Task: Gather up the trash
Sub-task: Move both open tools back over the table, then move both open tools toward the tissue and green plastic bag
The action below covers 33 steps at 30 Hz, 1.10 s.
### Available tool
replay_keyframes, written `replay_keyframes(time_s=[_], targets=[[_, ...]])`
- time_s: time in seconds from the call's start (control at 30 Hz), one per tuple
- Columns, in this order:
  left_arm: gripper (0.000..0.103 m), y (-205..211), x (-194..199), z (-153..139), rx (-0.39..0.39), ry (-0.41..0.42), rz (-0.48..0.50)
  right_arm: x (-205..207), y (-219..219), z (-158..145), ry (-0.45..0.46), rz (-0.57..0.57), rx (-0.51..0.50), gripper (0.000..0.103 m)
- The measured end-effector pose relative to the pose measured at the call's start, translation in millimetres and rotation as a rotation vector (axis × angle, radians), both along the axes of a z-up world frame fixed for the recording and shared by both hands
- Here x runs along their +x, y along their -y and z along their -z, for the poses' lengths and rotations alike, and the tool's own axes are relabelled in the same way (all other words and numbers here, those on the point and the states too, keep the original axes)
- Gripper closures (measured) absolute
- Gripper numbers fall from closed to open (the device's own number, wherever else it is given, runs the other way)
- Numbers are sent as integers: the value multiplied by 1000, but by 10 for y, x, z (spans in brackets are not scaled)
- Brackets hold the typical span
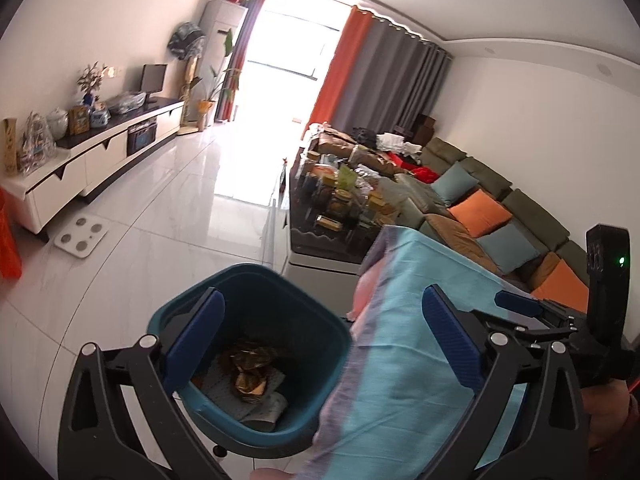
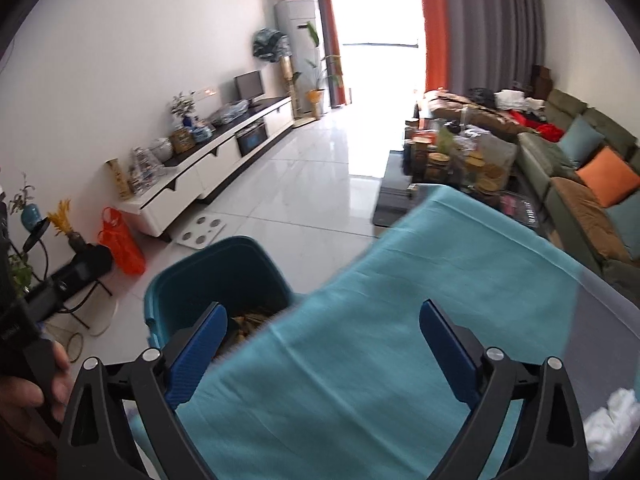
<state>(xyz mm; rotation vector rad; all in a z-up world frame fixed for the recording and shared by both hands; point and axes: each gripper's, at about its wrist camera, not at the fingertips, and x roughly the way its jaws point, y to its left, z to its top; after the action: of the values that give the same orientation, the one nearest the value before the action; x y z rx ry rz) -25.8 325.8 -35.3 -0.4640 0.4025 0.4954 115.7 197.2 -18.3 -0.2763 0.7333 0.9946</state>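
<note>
A teal trash bin (image 1: 256, 280) stands on the white tile floor beside a table covered with a light blue cloth (image 1: 420, 344). Inside the bin lie crumpled brown wrappers (image 1: 250, 368) on some paper. My left gripper (image 1: 324, 340) hovers open above the bin and the table's edge, with nothing between its blue fingers (image 1: 196, 340). In the right wrist view the bin (image 2: 188, 280) sits to the left of the cloth (image 2: 380, 340), and my right gripper (image 2: 322, 348) is open and empty over the cloth's edge. A white crumpled tissue (image 2: 612, 420) lies on the table at the lower right.
A white TV cabinet (image 2: 224, 160) lines the left wall, with a bathroom scale (image 2: 202, 230) and an orange bag (image 2: 120, 240) on the floor by it. A cluttered glass coffee table (image 2: 452, 168) and a green sofa with cushions (image 2: 580, 152) stand beyond.
</note>
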Motion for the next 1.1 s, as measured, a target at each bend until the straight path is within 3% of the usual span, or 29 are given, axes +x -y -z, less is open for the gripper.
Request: replay_keyframes(time_s=[0.47,0.87,1.1], targets=[[6,941,476,-305,58,-2,191,60,1160,25,89,211,-3,7],[6,1669,846,-297,122,-24,338,-10,1916,139,117,373,-8,7],[6,2034,969,-229,172,-48,426,-121,2503,121,100,500,60,7]])
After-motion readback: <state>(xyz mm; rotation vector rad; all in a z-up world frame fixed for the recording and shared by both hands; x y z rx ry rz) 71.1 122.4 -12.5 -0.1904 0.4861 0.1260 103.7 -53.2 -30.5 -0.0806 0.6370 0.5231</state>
